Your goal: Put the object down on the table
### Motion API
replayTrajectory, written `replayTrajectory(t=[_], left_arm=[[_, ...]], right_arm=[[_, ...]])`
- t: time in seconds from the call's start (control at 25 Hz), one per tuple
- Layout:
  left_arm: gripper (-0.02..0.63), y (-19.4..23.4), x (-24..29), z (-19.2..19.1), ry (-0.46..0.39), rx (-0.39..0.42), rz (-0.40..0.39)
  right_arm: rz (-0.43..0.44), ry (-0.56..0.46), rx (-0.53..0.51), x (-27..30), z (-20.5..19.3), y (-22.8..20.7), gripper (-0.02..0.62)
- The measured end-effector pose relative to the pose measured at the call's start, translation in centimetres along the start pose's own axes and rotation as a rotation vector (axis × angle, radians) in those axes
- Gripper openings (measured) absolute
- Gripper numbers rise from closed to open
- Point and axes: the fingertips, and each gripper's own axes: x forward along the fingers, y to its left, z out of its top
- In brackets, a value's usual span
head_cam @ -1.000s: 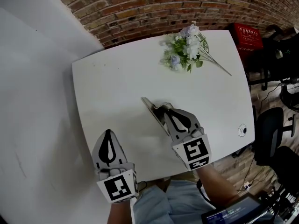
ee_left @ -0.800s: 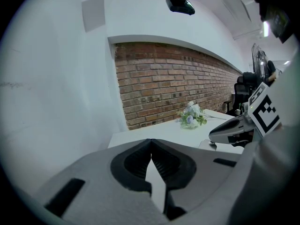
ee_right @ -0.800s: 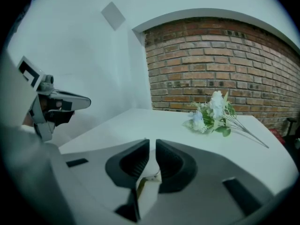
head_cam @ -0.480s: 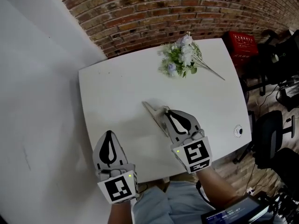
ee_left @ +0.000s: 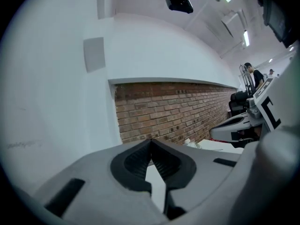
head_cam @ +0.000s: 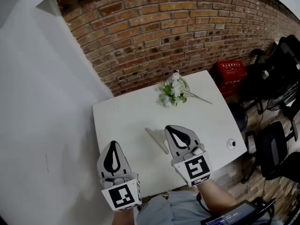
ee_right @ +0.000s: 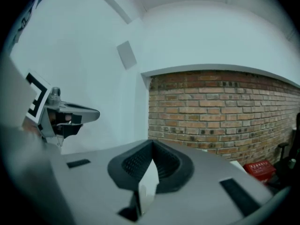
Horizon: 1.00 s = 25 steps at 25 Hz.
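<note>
A thin flat pale grey piece (head_cam: 157,139) juts left and forward from my right gripper (head_cam: 169,128), which hovers over the near half of the white table (head_cam: 126,118). In the right gripper view that gripper (ee_right: 151,145) has its jaws closed, with the white edge of the piece (ee_right: 149,184) pinched between them. My left gripper (head_cam: 111,144) hangs at the table's near left corner. In the left gripper view its (ee_left: 151,142) jaw tips meet with nothing between them.
A bunch of pale artificial flowers (head_cam: 172,89) lies at the table's far edge by the brick wall (head_cam: 178,27). A round cable hole (head_cam: 230,144) sits near the right edge. A red crate (head_cam: 229,71) and black office chairs (head_cam: 274,146) stand to the right.
The head view has pulled back, so the table looks smaller and the brick wall now shows. Both grippers keep their places and the right one still holds the flat piece.
</note>
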Motion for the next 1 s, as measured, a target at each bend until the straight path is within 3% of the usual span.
replayTrajectory(t=[0.52,1.0], left_arm=[[0.009,0.4,-3.4,7.5,-0.164,0.005,-0.004],[0.009,-1.2,-4.8,8.4,-0.206,-0.002,-0.029]], right_arm=[[-0.062,-0.147,-0.063,-4.5,7.0,0.6,0.005],[-0.084,-0.165,-0.076,-6.9,7.4,0.4,0.005]])
